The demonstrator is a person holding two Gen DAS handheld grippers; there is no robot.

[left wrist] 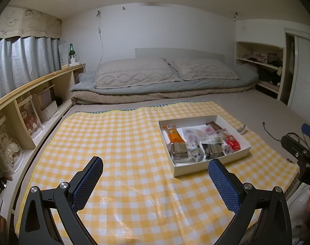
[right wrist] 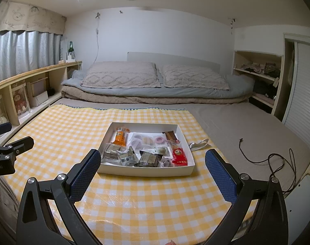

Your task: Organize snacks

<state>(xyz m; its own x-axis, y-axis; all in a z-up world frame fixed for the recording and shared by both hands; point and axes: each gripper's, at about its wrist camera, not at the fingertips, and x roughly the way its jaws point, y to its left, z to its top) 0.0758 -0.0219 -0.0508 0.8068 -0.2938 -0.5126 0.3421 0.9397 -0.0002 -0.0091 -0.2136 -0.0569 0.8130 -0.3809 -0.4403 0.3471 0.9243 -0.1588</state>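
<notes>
A white shallow box (right wrist: 146,172) (left wrist: 195,169) sits on a yellow checked cloth (right wrist: 73,126) (left wrist: 118,134) and holds several wrapped snacks. Among them are an orange packet (right wrist: 120,138) (left wrist: 174,134), a red packet (right wrist: 179,154) (left wrist: 233,142), a brown bar (right wrist: 169,135) and dark square packets (right wrist: 149,159) (left wrist: 215,150). My right gripper (right wrist: 152,161) is open and empty, just in front of the box. My left gripper (left wrist: 156,170) is open and empty, to the left of the box's near corner. Part of the other gripper shows at the edge of each view (right wrist: 9,149) (left wrist: 300,149).
A crumpled white wrapper (right wrist: 198,144) (left wrist: 242,129) lies on the cloth right of the box. A black cable (right wrist: 273,159) lies on the grey mattress at right. Bedding and pillows (right wrist: 155,79) lie behind. A wooden shelf (left wrist: 32,106) runs along the left.
</notes>
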